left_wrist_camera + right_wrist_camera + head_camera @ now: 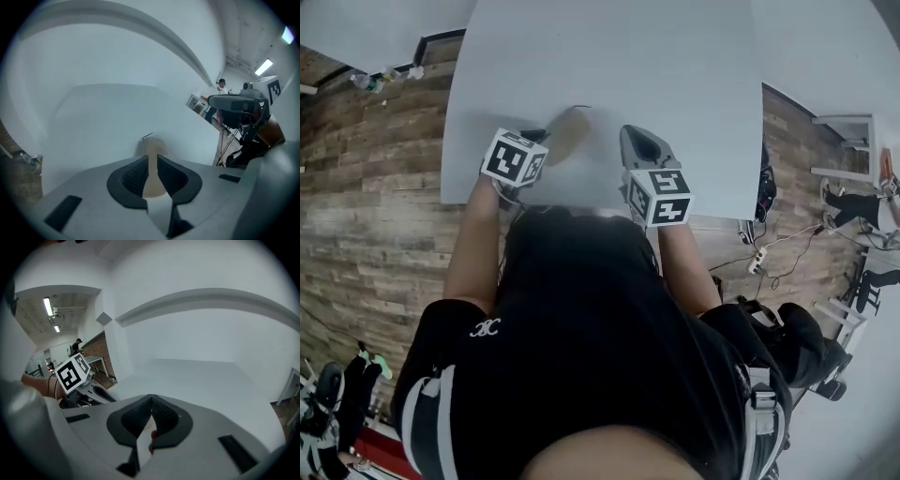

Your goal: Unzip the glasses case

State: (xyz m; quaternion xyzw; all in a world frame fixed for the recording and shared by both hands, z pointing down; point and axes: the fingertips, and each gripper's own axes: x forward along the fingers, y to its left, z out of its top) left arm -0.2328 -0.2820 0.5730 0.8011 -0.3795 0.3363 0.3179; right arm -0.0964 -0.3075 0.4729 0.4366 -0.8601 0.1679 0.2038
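**Head view:** tan oval glasses case (pixel 567 134) lies on white table (pixel 694 94), nr its near edge, approx. mid-width. Left gripper (pixel 540 140) is just beside case's left end. Right gripper (pixel 636 139) is near on the right, clear of case.

**Left gripper view:** jaws closed to a thin slit, nothing clamped. Case seen thru slit, just ahead, w/ thin dark cord (pixel 147 136) at its far end.

**Right gripper view:** jaws clenched tip to tip, nothing betw. pads.
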